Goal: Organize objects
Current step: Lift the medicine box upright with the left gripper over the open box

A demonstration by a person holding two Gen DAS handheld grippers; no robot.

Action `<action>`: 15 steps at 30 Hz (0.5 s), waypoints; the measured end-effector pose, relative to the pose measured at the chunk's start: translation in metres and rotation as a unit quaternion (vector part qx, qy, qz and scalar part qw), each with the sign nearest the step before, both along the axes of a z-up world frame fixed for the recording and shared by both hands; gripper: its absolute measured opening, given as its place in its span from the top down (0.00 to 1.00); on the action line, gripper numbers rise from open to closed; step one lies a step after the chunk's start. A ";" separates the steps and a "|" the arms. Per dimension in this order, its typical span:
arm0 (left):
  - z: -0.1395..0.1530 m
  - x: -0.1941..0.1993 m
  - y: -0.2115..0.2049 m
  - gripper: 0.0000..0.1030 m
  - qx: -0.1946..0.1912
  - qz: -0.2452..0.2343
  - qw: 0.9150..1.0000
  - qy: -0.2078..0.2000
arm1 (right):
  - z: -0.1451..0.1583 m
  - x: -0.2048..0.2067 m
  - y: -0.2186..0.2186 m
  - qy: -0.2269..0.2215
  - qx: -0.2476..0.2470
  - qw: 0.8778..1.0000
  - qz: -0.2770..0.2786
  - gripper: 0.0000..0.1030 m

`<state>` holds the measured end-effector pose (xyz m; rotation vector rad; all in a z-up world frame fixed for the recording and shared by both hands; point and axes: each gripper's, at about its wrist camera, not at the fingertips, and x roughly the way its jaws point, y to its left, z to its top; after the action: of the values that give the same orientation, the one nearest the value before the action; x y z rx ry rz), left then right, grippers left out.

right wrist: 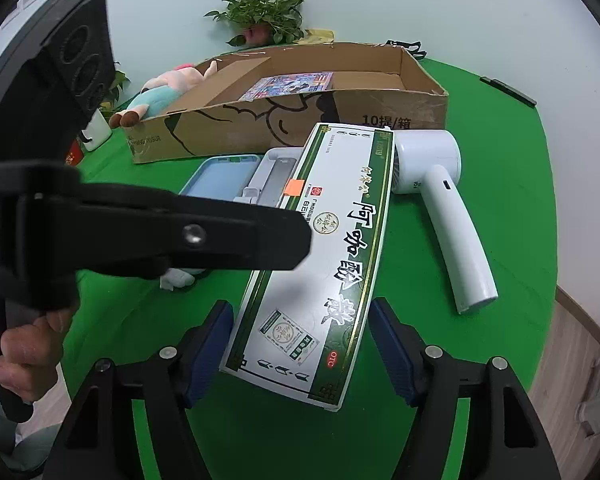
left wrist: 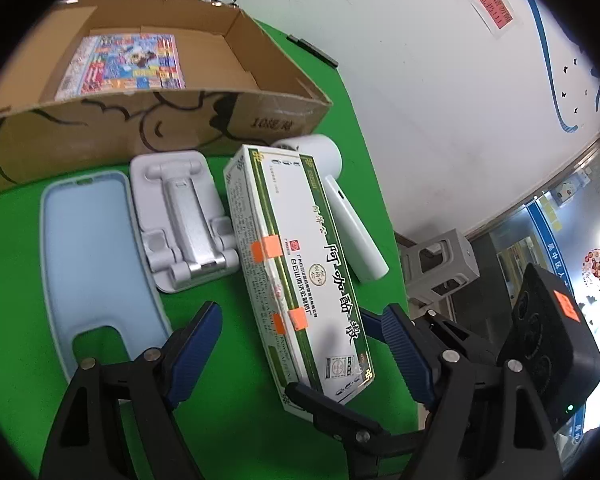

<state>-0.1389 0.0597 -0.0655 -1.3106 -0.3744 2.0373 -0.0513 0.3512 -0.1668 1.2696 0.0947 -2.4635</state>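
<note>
Now | medicine box between right gripper fingers (untouched) | left gripper beside

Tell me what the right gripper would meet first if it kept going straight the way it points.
Most likely the medicine box: the right gripper already has its near end between open jaws, pads seemingly not yet touching. Depth is hard to judge.

Both tongs agape, tilted downward

An office-like room: green table, white wall with a notice, potted plant, glass door.
</note>
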 end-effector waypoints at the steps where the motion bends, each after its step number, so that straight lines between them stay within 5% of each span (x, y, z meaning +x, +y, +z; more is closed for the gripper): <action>1: -0.003 0.001 0.002 0.26 0.002 -0.005 1.000 -0.007 | 0.000 0.002 0.000 -0.001 -0.002 1.000 0.001 0.35; 8: -0.023 0.010 0.011 0.45 0.002 -0.025 0.998 -0.053 | 0.000 0.014 0.006 -0.016 -0.025 1.000 -0.003 0.35; 15: -0.027 0.011 0.012 0.47 -0.001 -0.020 0.998 -0.059 | 0.000 0.018 0.010 -0.024 -0.040 0.999 -0.007 0.35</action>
<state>-0.1281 0.0714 -0.0926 -1.4324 -0.3958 1.9329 -0.0333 0.3607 -0.1669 1.2982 -0.0248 -2.4225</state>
